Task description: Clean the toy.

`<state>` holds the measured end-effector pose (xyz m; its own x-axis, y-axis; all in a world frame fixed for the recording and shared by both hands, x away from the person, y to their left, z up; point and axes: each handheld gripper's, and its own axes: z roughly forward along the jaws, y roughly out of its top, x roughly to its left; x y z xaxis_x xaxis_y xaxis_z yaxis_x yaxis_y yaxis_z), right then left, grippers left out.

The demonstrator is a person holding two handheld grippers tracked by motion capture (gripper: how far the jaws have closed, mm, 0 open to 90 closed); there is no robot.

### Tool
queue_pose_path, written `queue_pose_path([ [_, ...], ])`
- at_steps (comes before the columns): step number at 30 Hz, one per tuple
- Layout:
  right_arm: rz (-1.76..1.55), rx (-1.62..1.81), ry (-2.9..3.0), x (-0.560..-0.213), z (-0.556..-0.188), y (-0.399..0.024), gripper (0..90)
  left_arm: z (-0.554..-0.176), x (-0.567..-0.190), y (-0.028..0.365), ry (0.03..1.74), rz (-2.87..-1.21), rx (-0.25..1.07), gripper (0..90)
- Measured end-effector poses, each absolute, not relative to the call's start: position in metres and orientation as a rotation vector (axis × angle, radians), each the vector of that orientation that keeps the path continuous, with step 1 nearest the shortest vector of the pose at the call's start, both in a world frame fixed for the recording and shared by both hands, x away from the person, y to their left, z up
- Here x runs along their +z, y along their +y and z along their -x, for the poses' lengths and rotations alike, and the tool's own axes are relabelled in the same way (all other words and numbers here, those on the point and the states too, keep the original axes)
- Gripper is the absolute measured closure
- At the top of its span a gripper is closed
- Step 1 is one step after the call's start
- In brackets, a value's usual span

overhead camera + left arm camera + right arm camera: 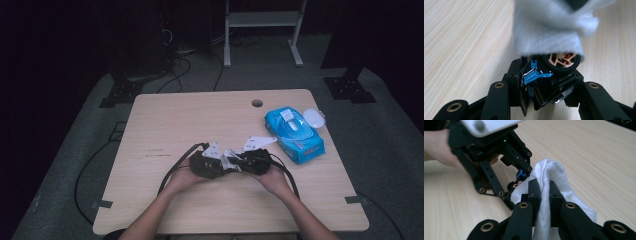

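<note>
My left gripper (546, 100) is shut on a small black toy car (541, 87) with blue parts and a copper-coloured wheel (561, 60). A white wipe (549, 30) lies draped over the car's far end. My right gripper (542, 187) is shut on that wipe (556, 172), which bunches up between its pads. The left gripper's fingers (491, 177) stand just beyond the wipe, with a blue bit of the car (520, 174) showing against the cloth. In the high view both grippers (225, 165) (240, 164) meet tip to tip at the table's middle front, the wipe (231, 159) between them.
A blue pack of wipes (295, 134) lies at the right of the wooden table (175, 115), with a white lid (313, 117) beside its far corner. A cable hole (257, 103) sits near the far edge. Cables trail off both grippers.
</note>
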<state>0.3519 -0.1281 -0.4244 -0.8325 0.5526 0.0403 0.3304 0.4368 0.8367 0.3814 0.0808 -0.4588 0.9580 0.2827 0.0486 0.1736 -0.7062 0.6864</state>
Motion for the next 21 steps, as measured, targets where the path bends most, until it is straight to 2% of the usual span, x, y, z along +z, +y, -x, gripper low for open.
queue_pose_path([
  [3, -0.788, 1.350, 2.447, -0.425, -0.359, -0.127, 83.7, -0.385, -0.460, 0.089, 0.339, -2.348, 0.182, 58.1],
  [9, -0.897, 1.342, 2.395, -0.422, -0.369, -0.151, 83.7, -0.391, -0.453, 0.091, 0.321, -2.345, 0.254, 58.1],
  [18, -0.926, 1.322, 2.358, -0.425, -0.383, -0.142, 83.7, -0.407, -0.459, 0.095, 0.358, -2.326, 0.270, 57.8],
  [21, -0.921, 1.320, 2.359, -0.427, -0.385, -0.137, 83.7, -0.411, -0.464, 0.099, 0.387, -2.314, 0.227, 57.3],
])
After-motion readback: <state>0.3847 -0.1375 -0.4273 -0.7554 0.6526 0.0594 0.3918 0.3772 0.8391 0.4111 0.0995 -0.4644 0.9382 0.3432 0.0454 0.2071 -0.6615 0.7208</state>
